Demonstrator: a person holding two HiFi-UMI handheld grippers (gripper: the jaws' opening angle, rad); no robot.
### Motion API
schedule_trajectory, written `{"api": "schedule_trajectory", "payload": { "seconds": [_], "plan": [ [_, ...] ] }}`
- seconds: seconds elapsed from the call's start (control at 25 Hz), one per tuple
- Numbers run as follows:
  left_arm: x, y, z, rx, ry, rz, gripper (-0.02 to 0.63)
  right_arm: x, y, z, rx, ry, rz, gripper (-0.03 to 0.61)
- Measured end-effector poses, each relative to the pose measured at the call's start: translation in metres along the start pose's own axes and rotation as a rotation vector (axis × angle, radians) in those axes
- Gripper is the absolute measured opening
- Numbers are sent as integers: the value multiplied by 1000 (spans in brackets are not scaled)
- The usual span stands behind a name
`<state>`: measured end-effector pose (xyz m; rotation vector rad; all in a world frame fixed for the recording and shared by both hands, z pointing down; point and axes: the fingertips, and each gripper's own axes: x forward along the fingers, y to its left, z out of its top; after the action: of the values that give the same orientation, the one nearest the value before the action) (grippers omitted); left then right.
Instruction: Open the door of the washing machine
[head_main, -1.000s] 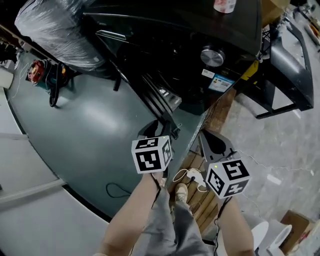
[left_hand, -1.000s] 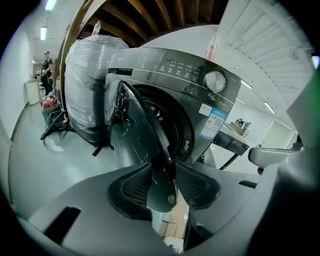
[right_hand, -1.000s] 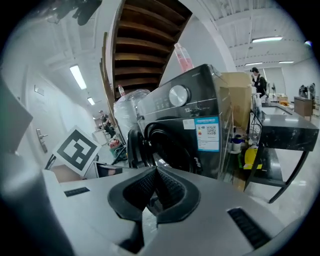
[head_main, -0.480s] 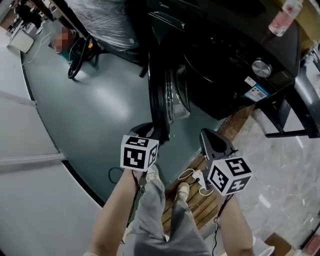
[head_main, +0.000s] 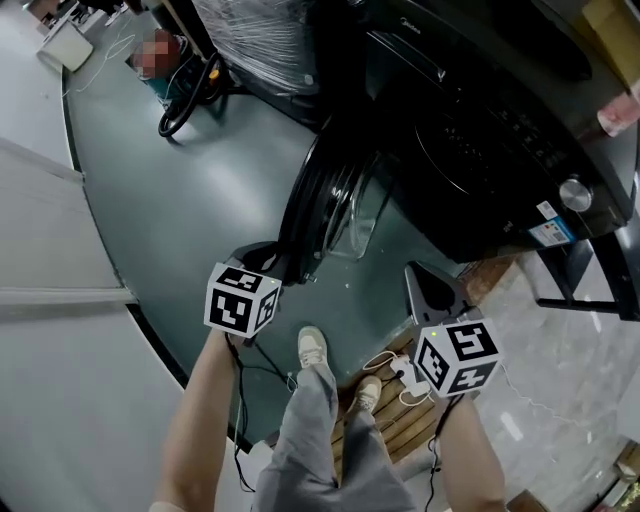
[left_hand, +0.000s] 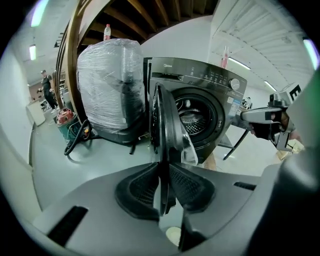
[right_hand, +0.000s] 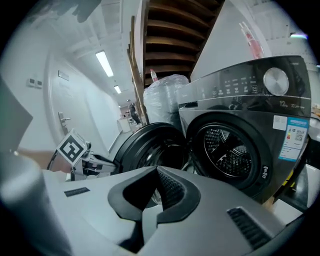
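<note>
Both forearms are stretching forward and down, the left gripper (left_hand: 162, 187) just closing its jaws onto the open door's (left_hand: 167, 120) rim, while the right gripper (right_hand: 156, 192) is hovering pressed together, empty.

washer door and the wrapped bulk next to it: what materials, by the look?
The door: glossy black frame, probably moulded plastic, going by its smooth highlights. Its inner bowl is see-through, either glass or clear plastic; the look doesn't settle which. The bundle: wrapped in clear stretch film, crinkled and shiny, with something dark underneath that can't be identified.
</note>
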<state>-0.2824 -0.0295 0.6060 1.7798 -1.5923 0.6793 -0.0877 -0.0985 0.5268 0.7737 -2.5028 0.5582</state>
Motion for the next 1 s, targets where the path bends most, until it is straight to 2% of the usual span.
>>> {"api": "schedule_trajectory", "payload": {
  "seconds": [0.32,0.52,0.6,0.84,1.0],
  "plan": [
    [-2,81,6,58,-10,38,75,66,29,17,-5,22,71,28],
    [1,117,12,123,11,-2,75,109,52,31,-28,37,120,28],
    [2,132,16,127,0,1,77,125,62,35,-38,42,137,28],
    [7,187,31,123,-39,88,98,165,84,46,-64,56,175,28],
    [10,217,40,110,-64,99,106,187,93,51,-69,61,188,28]
  ]
}}
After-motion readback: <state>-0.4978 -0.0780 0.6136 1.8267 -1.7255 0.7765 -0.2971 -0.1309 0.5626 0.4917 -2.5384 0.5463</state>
